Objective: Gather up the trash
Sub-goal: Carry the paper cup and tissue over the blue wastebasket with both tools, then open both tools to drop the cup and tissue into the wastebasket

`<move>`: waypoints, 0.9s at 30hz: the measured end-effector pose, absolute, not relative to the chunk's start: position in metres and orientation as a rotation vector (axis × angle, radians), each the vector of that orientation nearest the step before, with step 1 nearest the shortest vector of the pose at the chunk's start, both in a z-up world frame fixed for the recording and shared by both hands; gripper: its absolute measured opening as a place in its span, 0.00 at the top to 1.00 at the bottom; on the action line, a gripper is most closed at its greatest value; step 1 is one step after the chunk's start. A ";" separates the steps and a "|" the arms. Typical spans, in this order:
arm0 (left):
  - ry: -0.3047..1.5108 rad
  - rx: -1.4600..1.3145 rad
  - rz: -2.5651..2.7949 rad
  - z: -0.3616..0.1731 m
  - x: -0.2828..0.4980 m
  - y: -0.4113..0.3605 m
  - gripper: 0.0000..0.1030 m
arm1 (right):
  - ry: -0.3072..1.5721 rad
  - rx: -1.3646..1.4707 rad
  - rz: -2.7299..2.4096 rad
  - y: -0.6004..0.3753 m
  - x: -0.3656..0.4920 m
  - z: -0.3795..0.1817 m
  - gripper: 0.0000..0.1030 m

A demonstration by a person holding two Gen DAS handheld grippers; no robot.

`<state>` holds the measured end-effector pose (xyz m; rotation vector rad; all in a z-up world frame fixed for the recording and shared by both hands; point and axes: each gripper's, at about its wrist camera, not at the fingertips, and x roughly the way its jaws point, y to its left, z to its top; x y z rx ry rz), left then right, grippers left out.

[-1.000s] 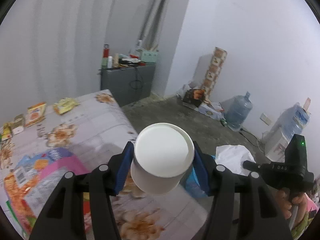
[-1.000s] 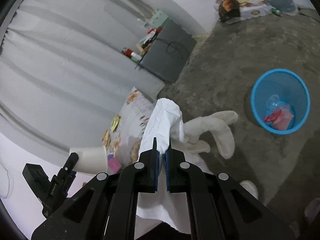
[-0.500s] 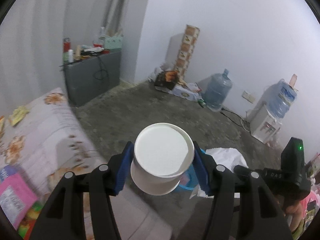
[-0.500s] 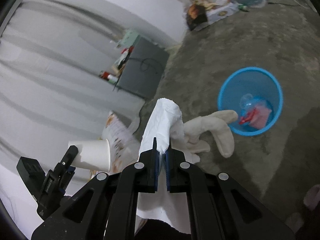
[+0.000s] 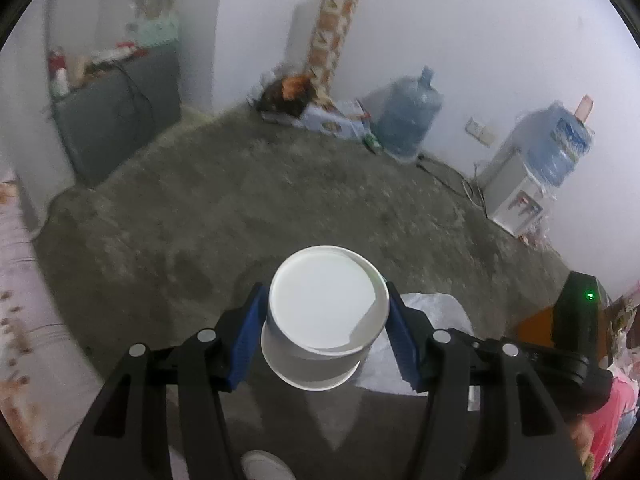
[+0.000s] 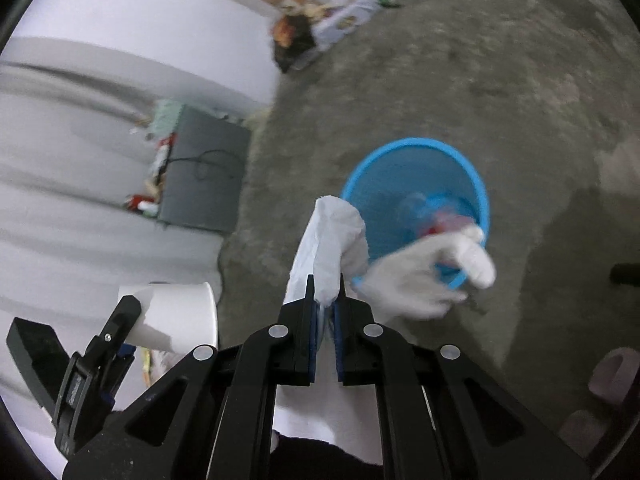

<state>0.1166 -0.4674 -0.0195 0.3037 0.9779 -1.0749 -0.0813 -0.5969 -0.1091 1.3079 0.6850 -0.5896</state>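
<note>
Blue bin (image 6: 416,204) nearer now; right hand-held gripper (image 6: 325,296) clamps tissue (image 6: 328,232), left (image 5: 326,320) grips paper cup (image 5: 324,316).

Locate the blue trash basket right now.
In the right wrist view, the blue trash basket stands on the concrete floor, right of centre, just beyond the held white tissue.

No text can be read in either view. The tall patterned box (image 5: 335,28) by the wall and the flat box (image 5: 332,120) on the floor carry printing, but blur makes it unreadable. The label on the water bottle (image 5: 568,140) is also too blurred.
</note>
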 end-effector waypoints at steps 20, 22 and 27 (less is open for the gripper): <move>1.124 0.331 -1.090 -0.113 0.125 -0.564 0.45 | 0.751 1.492 -0.642 -0.672 -0.047 -0.201 0.83; 1.120 0.331 -1.084 -0.112 0.128 -0.563 0.45 | 0.743 1.492 -0.643 -0.676 -0.045 -0.202 0.82; 1.114 0.281 -1.098 -0.104 0.130 -0.557 0.45 | 0.745 1.468 -0.684 -0.686 -0.040 -0.202 0.56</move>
